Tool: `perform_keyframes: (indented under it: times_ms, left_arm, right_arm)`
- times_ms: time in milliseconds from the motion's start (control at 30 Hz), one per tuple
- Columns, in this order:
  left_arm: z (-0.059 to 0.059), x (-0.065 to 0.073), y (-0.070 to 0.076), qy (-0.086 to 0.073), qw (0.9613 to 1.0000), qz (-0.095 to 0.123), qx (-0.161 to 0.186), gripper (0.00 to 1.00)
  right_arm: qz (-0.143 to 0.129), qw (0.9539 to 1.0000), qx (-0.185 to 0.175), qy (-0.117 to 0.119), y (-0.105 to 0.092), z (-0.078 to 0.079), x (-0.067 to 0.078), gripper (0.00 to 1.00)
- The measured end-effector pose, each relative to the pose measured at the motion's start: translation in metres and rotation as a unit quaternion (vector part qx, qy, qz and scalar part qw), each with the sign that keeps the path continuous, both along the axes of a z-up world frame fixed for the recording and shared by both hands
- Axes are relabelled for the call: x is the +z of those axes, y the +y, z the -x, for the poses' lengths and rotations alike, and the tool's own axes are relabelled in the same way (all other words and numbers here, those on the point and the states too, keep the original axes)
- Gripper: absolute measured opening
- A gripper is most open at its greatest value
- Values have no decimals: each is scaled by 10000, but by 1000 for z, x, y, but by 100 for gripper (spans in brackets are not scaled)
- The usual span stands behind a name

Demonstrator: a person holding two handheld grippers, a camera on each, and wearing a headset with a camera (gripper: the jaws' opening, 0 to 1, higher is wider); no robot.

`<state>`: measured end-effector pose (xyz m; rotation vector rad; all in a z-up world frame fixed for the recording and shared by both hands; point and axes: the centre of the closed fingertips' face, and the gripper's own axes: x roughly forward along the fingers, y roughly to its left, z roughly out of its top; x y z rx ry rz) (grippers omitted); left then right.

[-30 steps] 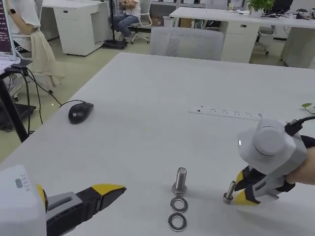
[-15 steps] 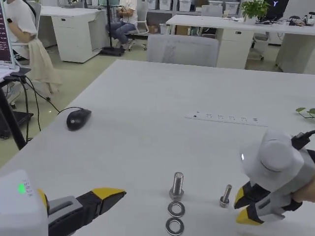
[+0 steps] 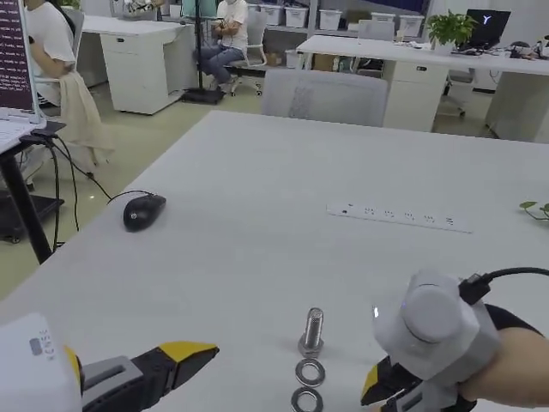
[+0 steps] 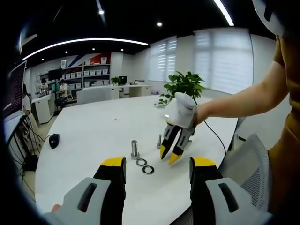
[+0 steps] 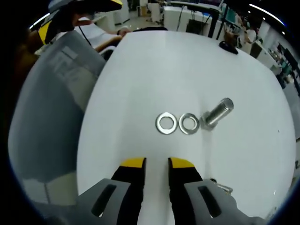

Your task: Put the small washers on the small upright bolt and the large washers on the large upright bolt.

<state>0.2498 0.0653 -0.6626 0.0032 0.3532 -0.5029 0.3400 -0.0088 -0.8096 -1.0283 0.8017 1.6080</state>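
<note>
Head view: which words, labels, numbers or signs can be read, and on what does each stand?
"Y": pale sign on the dark monitor, far right.
Screen at left edge: text lines, too blurred to read.
Left gripper: small mark on its body, too small to read.

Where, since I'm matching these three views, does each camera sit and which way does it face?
Head view: from the head, forward and down at the big bolt; left gripper, right gripper at bottom.
Left gripper view: past its open jaws toward the right gripper and the person's arm.
Right gripper view: past its jaws, down at two washers.
All share the big bolt and washers.
</note>
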Motion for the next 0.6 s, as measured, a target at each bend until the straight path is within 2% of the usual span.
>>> perform_keyframes:
  times_ms: [167, 267, 300, 333, 400, 500, 600]
  left_arm:
    - [-4, 3, 1, -85, 9999, 42, 50, 54]
    - [-5, 6, 3, -152, 9998, 113, 117, 54]
    - [-5, 6, 4, -156, 9997, 141, 141, 54]
    - [-5, 6, 5, -157, 9997, 149, 150, 54]
    - [-4, 4, 6, -132, 9997, 143, 154, 54]
    - [-3, 0, 8, -59, 9998, 115, 152, 53]
    - [-3, 2, 12, -105, 9996, 135, 206, 53]
  right_arm:
    - [-35, 9999, -18, 130, 14, 6, -9, 27]
    - [48, 9998, 29, 166, 19, 9, -15, 27]
    - [-47, 9999, 65, 116, 24, 8, -12, 27]
    - [-21, 9999, 40, 126, 26, 7, -13, 28]
    - [-50, 9997, 222, 23, 32, 5, -13, 27]
    - [-41, 9997, 214, 86, 43, 6, -14, 29]
    - [-55, 9991, 410, 28, 52, 12, -14, 30]
